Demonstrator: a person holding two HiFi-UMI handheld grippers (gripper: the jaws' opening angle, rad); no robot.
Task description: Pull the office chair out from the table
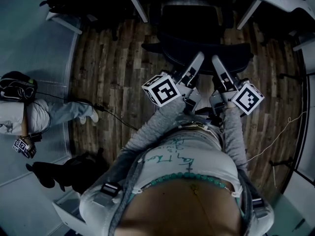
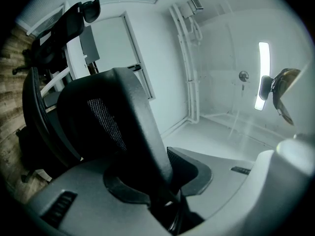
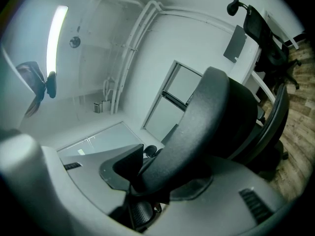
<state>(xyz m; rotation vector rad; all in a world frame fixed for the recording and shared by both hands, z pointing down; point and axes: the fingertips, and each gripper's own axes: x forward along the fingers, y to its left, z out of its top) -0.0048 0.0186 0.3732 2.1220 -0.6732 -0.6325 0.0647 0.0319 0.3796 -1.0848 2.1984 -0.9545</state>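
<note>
Largely, the dark office chair (image 1: 189, 31) blurs into shadow under the table (image 1: 136, 4).

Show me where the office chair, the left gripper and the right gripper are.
office chair (image 2: 125, 127): left gripper view, on its dark curved back piece.
left gripper (image 1: 198, 60): head view, between its fingertips at the chair.
right gripper (image 1: 217, 62): head view, between its fingertips at the chair.

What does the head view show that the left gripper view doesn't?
Only the head view: the right gripper, the person's torso and someone seated at left. Only the left gripper view: the ceiling light, and the left gripper clamped on the office chair's back edge, seen up close. Both: that chair and the wood floor.
</note>
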